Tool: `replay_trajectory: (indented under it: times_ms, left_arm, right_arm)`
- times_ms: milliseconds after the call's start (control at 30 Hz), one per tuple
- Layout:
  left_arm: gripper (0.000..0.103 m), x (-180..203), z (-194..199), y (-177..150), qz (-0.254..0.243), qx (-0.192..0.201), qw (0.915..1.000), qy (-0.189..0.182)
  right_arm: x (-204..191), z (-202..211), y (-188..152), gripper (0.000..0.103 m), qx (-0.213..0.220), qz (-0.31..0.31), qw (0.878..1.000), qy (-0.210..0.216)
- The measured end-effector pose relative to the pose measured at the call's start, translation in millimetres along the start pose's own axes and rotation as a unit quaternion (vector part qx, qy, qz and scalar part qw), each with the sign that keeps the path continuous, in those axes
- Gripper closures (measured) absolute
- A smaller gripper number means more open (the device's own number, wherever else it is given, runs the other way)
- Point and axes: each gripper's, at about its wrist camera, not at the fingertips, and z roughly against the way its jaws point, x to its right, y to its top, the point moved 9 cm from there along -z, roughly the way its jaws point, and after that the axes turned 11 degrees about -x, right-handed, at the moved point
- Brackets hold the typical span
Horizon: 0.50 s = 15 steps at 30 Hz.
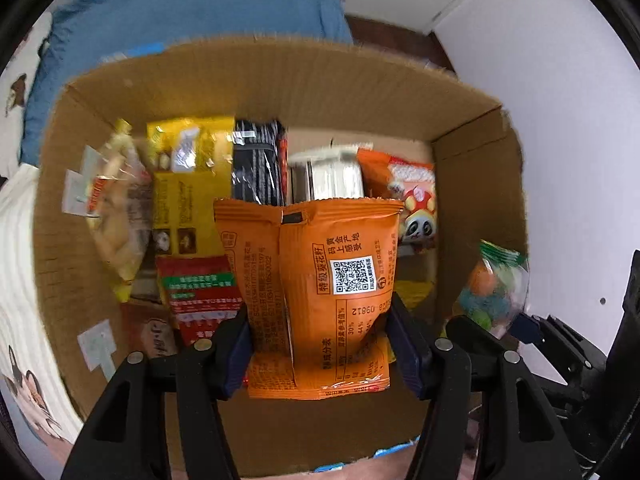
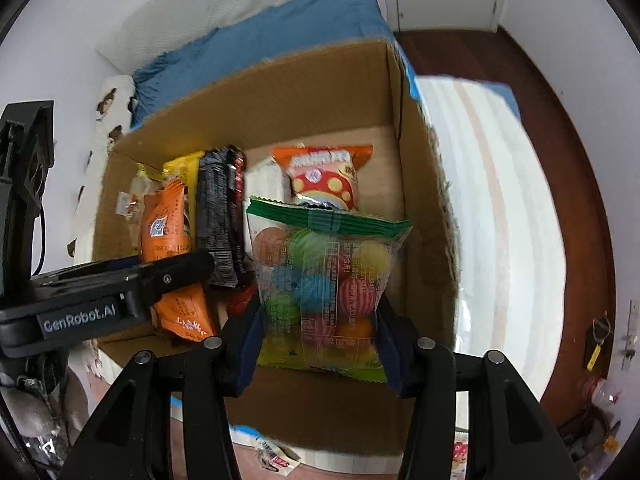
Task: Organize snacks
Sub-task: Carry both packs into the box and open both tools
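Two snack packets hang over the open cardboard box (image 1: 256,76) at once, one in each tool. The left tool (image 1: 318,344) has its jaws closed against the lower sides of an orange packet (image 1: 316,280), which stands upright with its sealed top edge up and its printed back facing the camera; held low like that, the bulk of the bag goes down first, which I judge suits dropping it into a gap. The right tool (image 2: 318,340) pinches a clear bag of coloured balls (image 2: 326,276) the same way, by its lower part, green crimped seal uppermost, over the right half of the box. Inside, the snacks already stand in a rough row against the far wall: a clear bag of pale pieces (image 1: 116,200) at the left, a yellow box (image 1: 188,176), a black wrapped pack (image 1: 258,160), a white pack (image 1: 334,172) and a mushroom-printed orange bag (image 1: 412,188) with a panda face, while a red packet (image 1: 200,292) lies nearer the front. The open floor of the box looks to be at the front and right, so that seems the likely spot for both packets. The two tools are close beside each other above the box, and the near wall of the box lies just under them; those, I think, are what may get in the way. Beyond the box lies a blue blanket (image 1: 200,4) on bedding.
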Motion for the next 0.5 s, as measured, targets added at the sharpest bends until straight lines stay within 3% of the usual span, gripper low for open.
replay_trajectory:
  times_ms: [33, 133, 500]
  left_arm:
    - [0.036, -0.4, -2.5, 4.6, 0.005, -0.003, 1.0000, -0.005]
    - [0.011, 1.5, -2.4, 10.8, 0.003, 0.009, 0.9998, -0.017]
    - [0.004, -9.8, 5.5, 2.7, 0.005, 0.033, 0.9992, 0.024]
  right_arm:
    - [2.1, -2.8, 2.2, 0.020, 0.001, 0.002, 1.000, -0.013]
    - [0.1, -8.3, 1.4, 0.017, -0.006, 0.004, 1.000, -0.013]
    - [-8.1, -6.4, -2.6, 0.005, -0.001, 0.013, 0.999, -0.031]
